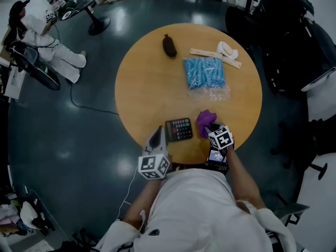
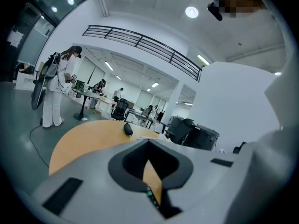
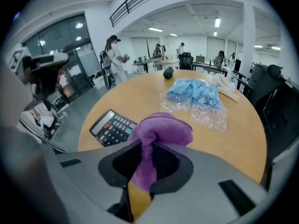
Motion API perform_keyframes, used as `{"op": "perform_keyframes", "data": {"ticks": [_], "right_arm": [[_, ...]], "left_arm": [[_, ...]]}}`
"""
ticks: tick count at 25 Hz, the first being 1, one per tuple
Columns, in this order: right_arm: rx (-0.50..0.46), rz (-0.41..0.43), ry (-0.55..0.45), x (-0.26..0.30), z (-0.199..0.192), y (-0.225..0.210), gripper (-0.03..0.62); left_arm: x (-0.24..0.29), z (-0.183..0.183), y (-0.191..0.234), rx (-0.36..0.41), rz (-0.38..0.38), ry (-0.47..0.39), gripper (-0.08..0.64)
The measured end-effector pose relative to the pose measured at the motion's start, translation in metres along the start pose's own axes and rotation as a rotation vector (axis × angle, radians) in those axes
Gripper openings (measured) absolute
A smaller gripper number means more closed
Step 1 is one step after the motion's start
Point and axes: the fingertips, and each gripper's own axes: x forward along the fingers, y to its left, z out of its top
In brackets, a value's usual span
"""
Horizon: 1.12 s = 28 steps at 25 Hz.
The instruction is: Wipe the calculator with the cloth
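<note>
Head view: the calculator [image 1: 179,129] lies flat by the table's [image 1: 147,83] near edge. The left gripper [image 1: 157,134] is just beside it, and the right gripper [image 1: 211,127] holds the cloth [image 1: 206,121] at its other side.

Left gripper view: the jaws are pressed together, empty.

Right gripper view: the jaws pinch a fold of the cloth, and its soft, limp wad bulges ahead of them. The calculator looks light, stiff and likely to slide, so pinning one edge should help.

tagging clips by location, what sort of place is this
Likely an open-plan office or lab: a round wooden table on a dark polished floor, black office chairs, and rows of desks under ceiling strip lights.
</note>
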Motion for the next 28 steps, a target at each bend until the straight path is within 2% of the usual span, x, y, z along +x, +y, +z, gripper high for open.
{"op": "perform_keyframes", "data": {"ticks": [3, 6, 12, 18, 23, 26, 28], "right_arm": [[-0.026, -0.031, 0.099, 0.022, -0.010, -0.002, 0.072], [-0.022, -0.037, 0.156, 0.036, -0.018, 0.002, 0.072], [-0.038, -0.054, 0.210, 0.048, -0.025, 0.007, 0.075], [-0.026, -0.044, 0.235, 0.053, -0.028, 0.009, 0.109], [-0.014, -0.027, 0.156, 0.030, -0.010, 0.011, 0.158], [0.023, -0.018, 0.050, 0.002, 0.011, 0.009, 0.163], [0.058, -0.038, -0.070, -0.027, 0.036, 0.005, 0.162]], "left_arm": [[-0.004, -0.001, 0.001, 0.012, 0.003, 0.001, 0.006], [-0.007, -0.007, 0.004, -0.006, 0.006, 0.021, 0.006], [-0.011, -0.019, 0.009, -0.023, 0.009, 0.052, 0.006], [-0.008, -0.022, 0.008, -0.030, -0.016, 0.064, 0.006], [-0.006, -0.019, 0.002, -0.015, -0.035, 0.061, 0.006], [-0.004, -0.015, -0.002, 0.008, -0.046, 0.058, 0.006], [-0.002, -0.011, -0.005, 0.035, -0.051, 0.051, 0.006]]}}
